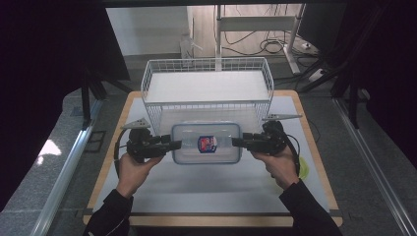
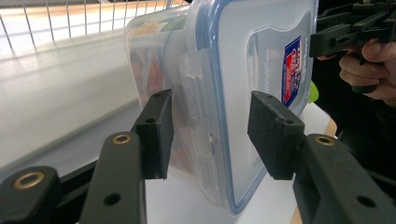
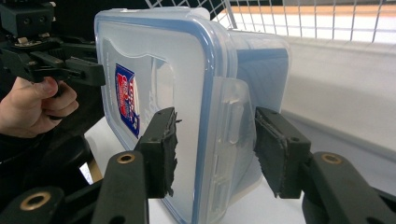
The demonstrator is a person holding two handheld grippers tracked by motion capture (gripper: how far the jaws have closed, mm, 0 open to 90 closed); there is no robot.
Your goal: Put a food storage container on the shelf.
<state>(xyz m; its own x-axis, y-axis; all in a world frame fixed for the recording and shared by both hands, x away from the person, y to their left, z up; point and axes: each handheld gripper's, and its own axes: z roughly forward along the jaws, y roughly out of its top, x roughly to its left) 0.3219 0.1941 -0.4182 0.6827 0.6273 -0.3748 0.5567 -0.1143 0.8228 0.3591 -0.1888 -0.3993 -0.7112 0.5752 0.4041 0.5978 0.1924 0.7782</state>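
A clear plastic container [image 1: 206, 142] with a blue-trimmed snap lid sits between the two grippers, at the middle of the desk [image 1: 211, 196] and just in front of a white wire basket [image 1: 206, 86]. From the high view I cannot tell whether the container rests on the desk surface or is raised off it. A red and blue label [image 1: 207, 143] is on the lid.

Left gripper [image 1: 164, 146]: held in the person's left hand [image 1: 134, 167], at the container's left end. In the left gripper view [image 2: 210, 130] its jaws stand apart, one on the lid side and one on the base side of the side latch [image 2: 194, 98]. Gaps show between both pads and the plastic; no clamping is evident.

Right gripper [image 1: 244, 142]: held in the right hand [image 1: 280, 164], at the container's right end. In the right gripper view [image 3: 215, 149] its jaws are likewise apart, straddling the opposite latch [image 3: 231, 116]. The pad [image 3: 169, 151] on the lid side looks worn and frayed and lies very close to the lid; contact cannot be confirmed.

Coloured contents show faintly through the container wall [image 2: 149, 70]; they cannot be identified.

A yellow-green item [image 1: 305, 167] lies on the desk beside the right hand, partly hidden
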